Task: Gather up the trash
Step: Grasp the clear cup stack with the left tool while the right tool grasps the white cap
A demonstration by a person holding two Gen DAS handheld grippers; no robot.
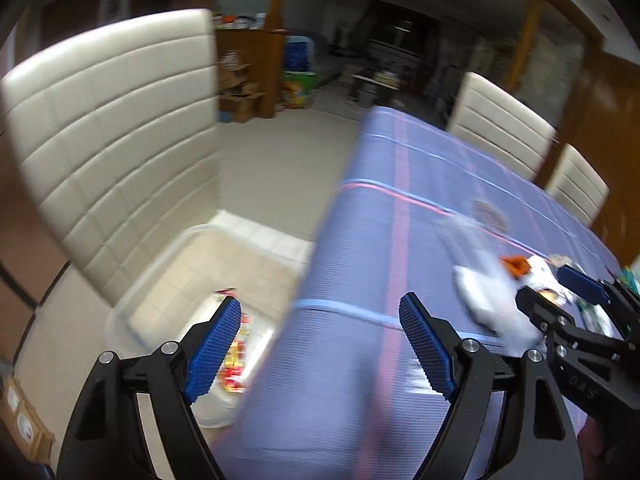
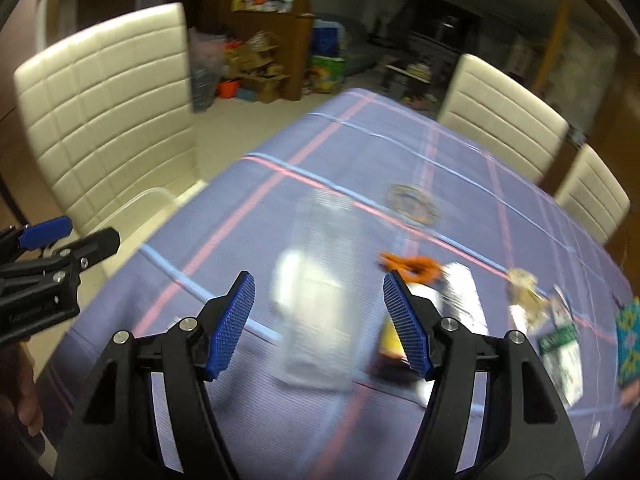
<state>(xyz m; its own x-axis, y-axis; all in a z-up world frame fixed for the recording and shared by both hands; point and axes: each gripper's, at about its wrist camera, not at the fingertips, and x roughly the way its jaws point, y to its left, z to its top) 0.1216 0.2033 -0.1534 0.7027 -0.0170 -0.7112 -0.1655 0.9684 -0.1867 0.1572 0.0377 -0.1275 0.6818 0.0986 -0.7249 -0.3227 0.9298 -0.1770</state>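
Note:
My left gripper (image 1: 320,344) is open and holds nothing. It hangs over the edge of the purple plaid table (image 1: 360,400), beside a clear plastic bin (image 1: 160,264) on the floor with colourful wrappers (image 1: 236,356) in it. My right gripper (image 2: 320,320) is open over the table. A clear plastic bottle (image 2: 316,280) lies blurred on the cloth ahead, between the pads' lines but not touched. Around the bottle lie an orange scrap (image 2: 412,266), a white packet (image 2: 460,292) and green wrappers (image 2: 560,344). The right gripper (image 1: 556,292) also shows near a white bag (image 1: 488,292).
A cream padded chair (image 1: 112,140) stands behind the bin, and two more chairs (image 2: 504,120) line the table's far side. The left gripper (image 2: 76,238) shows at the left edge of the right wrist view. Boxes and shelves (image 2: 260,68) crowd the far floor.

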